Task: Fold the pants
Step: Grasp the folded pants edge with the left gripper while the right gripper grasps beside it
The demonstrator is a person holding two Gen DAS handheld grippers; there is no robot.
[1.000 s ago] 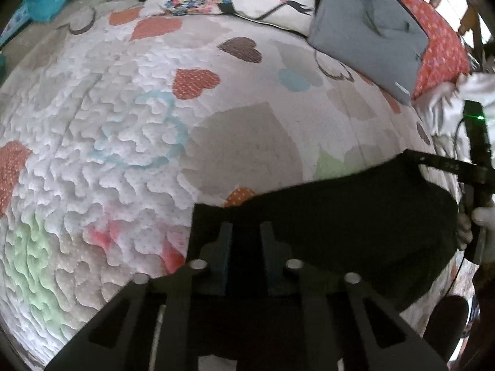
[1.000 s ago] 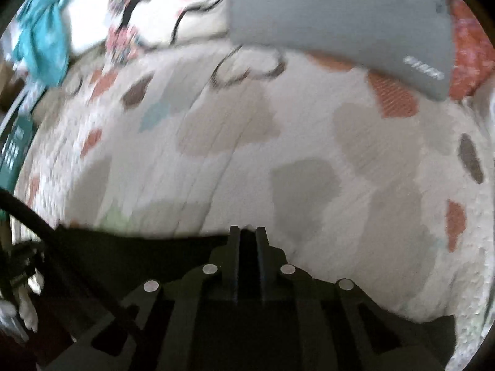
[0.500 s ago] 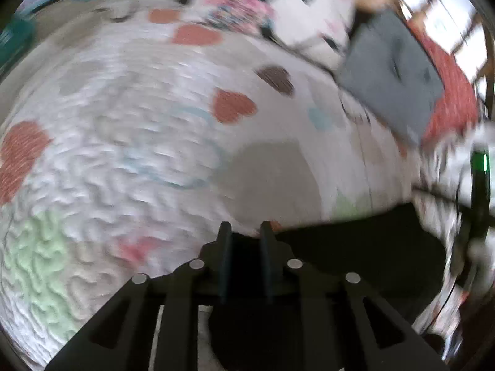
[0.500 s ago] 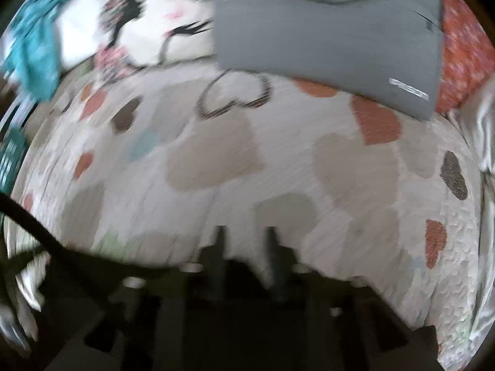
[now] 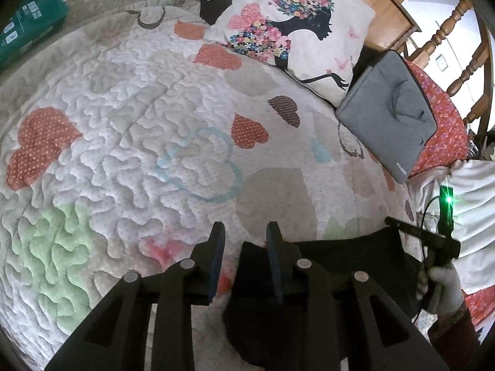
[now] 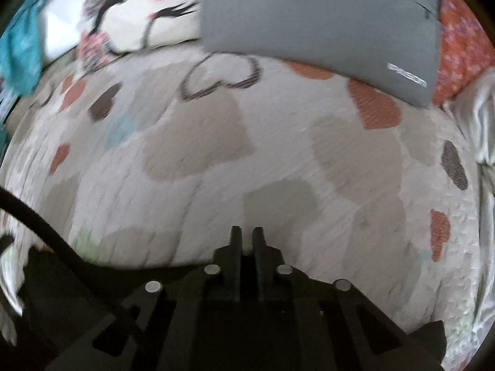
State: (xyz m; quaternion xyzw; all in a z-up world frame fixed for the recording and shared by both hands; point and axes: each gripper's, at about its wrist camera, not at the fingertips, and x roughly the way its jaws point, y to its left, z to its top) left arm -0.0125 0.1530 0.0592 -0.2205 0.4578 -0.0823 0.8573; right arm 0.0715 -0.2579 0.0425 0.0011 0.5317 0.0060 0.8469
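1. The quilt (image 5: 130, 142) fills most of my left view: a white stitched bedcover printed with red, beige, brown and green hearts, spread over the bed. It fills the middle of the right view too (image 6: 278, 154), blurred there.
2. The black pants (image 5: 340, 266) lie bunched at the lower right of the left view, on the quilt's near edge; in the right view they form a dark band along the bottom (image 6: 77, 293).
3. A cream pillow (image 5: 297, 21) with a flower-haired silhouette sits at the top centre.
4. A grey laptop sleeve (image 5: 386, 117) leans at the upper right, on a red floral cloth (image 5: 445, 136).
5. Wooden chair spindles (image 5: 445, 31) stand at the top right corner.
6. A green packet (image 5: 27, 27) lies at the upper left.
7. My left tool (image 5: 244, 238) is spread wide, holding nothing, one finger over the pants' edge.
8. My right tool (image 6: 246, 238) has its fingers nearly together at bottom centre; whether cloth is pinched, I cannot tell.
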